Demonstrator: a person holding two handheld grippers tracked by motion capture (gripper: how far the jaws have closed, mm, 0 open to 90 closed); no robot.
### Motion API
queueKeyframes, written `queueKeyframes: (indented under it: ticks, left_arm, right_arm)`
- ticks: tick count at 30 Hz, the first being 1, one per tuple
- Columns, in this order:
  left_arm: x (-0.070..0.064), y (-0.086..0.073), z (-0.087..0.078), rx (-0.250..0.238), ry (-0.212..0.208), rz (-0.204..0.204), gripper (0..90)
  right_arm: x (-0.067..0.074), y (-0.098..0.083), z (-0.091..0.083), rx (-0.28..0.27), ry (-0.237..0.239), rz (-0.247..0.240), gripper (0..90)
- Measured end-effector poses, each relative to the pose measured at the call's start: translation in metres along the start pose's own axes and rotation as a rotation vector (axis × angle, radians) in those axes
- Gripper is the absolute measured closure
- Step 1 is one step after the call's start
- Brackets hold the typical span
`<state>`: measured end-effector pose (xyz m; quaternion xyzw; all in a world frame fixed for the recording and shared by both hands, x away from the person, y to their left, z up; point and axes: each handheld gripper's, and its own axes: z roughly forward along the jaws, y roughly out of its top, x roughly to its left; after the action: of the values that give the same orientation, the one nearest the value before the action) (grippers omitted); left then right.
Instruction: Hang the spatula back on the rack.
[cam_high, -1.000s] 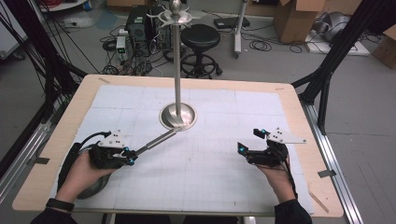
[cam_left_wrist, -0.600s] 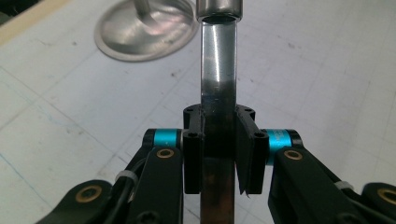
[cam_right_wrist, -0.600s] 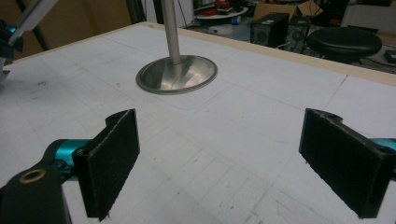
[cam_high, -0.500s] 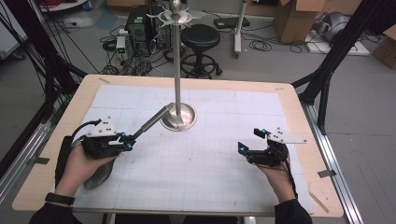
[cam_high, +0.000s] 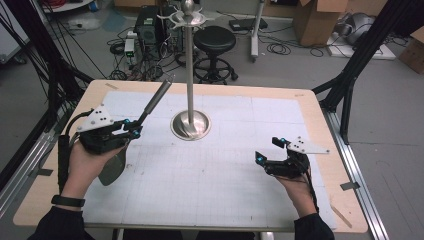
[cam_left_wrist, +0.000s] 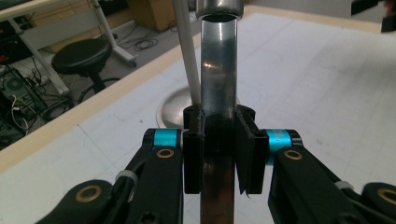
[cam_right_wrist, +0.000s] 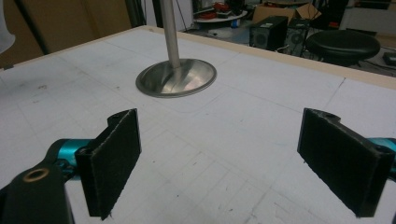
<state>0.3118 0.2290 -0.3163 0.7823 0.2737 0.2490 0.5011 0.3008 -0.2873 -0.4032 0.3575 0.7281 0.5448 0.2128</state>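
Since the earlier frames the left tool (cam_high: 131, 131) has lifted the utensil (cam_high: 152, 101), pinching its metal handle above the surface (cam_high: 240, 165) beside the stand (cam_high: 189, 75), so a firm, steady grip seems wise while the right tool (cam_high: 274, 152) rests spread.

place: we see a lab or workshop
signs: floor cables (cam_high: 150, 60), computer tower (cam_high: 147, 27), cardboard boxes (cam_high: 315, 20), black frame struts (cam_high: 350, 75)
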Motion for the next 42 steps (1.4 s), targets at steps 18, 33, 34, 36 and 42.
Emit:
queueKeyframes:
  ticks: [18, 33, 34, 36, 42]
  left_arm:
    - [0.003, 0.042, 0.007, -0.162, 0.057, -0.038, 74.9]
    - [0.005, 0.06, 0.016, -0.213, 0.09, -0.039, 74.9]
    - [0.005, 0.061, 0.018, -0.211, 0.089, -0.037, 74.9]
    - [0.004, 0.063, 0.02, -0.202, 0.094, -0.034, 74.9]
    - [0.003, 0.065, 0.028, -0.196, 0.109, -0.028, 74.9]
  right_arm:
    - [-0.001, 0.0, 0.0, -0.008, 0.0, 0.007, 12.7]
    - [-0.001, 0.0, -0.001, -0.008, 0.003, 0.005, 12.8]
    - [-0.001, 0.0, 0.0, -0.007, 0.004, 0.007, 12.8]
    - [-0.002, 0.0, 0.0, -0.008, 0.006, 0.002, 12.8]
    - [-0.001, 0.0, -0.001, -0.008, 0.006, 0.009, 12.8]
